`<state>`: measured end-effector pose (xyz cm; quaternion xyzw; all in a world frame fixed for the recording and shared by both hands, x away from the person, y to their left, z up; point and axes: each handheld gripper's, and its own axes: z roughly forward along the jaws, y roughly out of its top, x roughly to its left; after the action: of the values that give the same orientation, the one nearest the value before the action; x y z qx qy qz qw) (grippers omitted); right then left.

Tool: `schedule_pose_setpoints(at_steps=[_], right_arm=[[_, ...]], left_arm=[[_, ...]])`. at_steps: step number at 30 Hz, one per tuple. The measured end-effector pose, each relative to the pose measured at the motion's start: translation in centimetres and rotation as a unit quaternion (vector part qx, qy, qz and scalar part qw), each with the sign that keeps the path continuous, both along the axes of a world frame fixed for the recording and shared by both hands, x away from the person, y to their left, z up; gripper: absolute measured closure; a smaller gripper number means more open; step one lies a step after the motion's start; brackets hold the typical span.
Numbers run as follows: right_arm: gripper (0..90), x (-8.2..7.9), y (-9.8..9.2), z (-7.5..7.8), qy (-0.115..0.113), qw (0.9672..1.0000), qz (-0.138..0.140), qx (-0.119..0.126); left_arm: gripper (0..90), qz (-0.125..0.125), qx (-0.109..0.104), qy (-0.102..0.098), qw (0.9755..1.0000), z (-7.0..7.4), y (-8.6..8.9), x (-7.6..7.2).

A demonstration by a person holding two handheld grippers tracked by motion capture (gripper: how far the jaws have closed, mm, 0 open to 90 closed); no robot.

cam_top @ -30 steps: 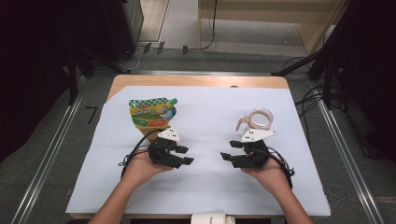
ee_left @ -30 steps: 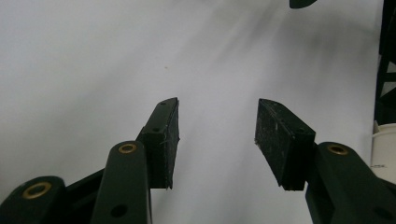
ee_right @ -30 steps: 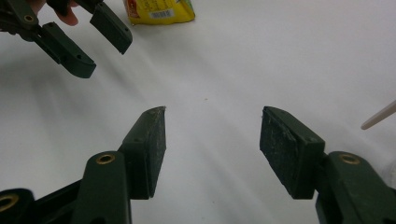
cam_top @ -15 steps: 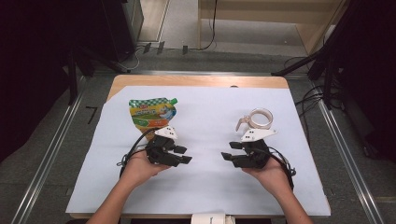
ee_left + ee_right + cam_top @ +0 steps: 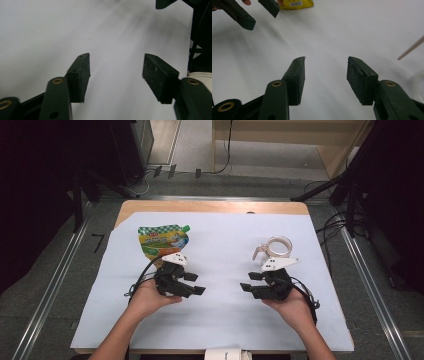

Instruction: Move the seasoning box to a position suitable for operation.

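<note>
My left gripper hovers low over the white sheet, left of centre, pointing right. In the left gripper view its jaws have just been opening and are open, with only bare sheet between them. My right gripper faces it from the right, pointing left. Its jaws have been closing a little over the last second but are open and hold nothing. A green and yellow spouted pouch lies flat behind the left gripper. A clear tape roll lies behind the right gripper.
The sheet covers most of a wooden table. Metal floor rails run along both sides, and dark stands and cables stand beyond the table. In the right gripper view the left gripper's jaw tips show at top left, in front of the pouch.
The left gripper's jaws stand a little wider than before and the right gripper's a little narrower. Both hands have stayed almost where they were.
</note>
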<state>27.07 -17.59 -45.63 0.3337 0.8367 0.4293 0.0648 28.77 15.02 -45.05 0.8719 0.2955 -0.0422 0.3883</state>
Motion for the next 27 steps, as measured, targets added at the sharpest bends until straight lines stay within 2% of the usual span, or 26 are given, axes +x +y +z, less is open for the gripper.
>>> schedule_pose_setpoints(at_steps=[3,4,6,10,13,17,19,20,21,27], right_arm=[[50.4,-0.2,-0.8,0.2,0.001,0.9999,-0.014,0.0],[50.4,-0.4,-1.1,0.3,-0.002,0.9998,-0.018,0.0],[51.0,-0.6,-1.6,0.3,-0.003,0.9997,-0.025,0.002],[51.2,-0.8,-2.7,0.3,-0.011,0.9991,-0.041,0.005],[51.5,-0.9,-3.0,0.4,-0.01,0.9989,-0.045,0.004],[49.4,-0.8,-3.9,0.5,-0.025,0.998,-0.057,-0.011],[48.4,-0.8,-4.1,0.5,-0.024,0.9976,-0.063,-0.013],[47.8,-0.8,-4.8,0.5,-0.019,0.9967,-0.077,-0.019],[47.8,-0.8,-4.8,0.5,-0.019,0.9967,-0.077,-0.019],[41.9,-0.7,-6.7,0.3,-0.024,0.9919,-0.123,-0.02]], left_arm=[[46.9,-0.005,0.002,0.0,1.0,0.1,0.0,-0.1],[47.0,-0.011,0.01,-0.003,0.9999,0.3,-0.1,-0.1],[47.2,-0.019,0.0,-0.005,0.9998,0.4,-0.2,-0.2],[47.0,-0.025,-0.005,-0.002,0.9997,0.5,-0.4,-0.2],[47.1,-0.02,-0.002,-0.001,0.9998,0.5,-0.4,-0.2],[47.1,-0.015,-0.002,-0.005,0.9999,0.6,-0.3,-0.1],[47.1,-0.014,-0.001,-0.004,0.9999,0.6,-0.3,-0.1],[47.0,-0.013,0.002,-0.004,0.9999,0.6,-0.3,-0.1],[47.0,-0.013,0.002,-0.004,0.9999,0.5,-0.4,-0.1],[46.9,-0.012,0.002,-0.004,0.9999,0.5,-0.4,-0.1]])
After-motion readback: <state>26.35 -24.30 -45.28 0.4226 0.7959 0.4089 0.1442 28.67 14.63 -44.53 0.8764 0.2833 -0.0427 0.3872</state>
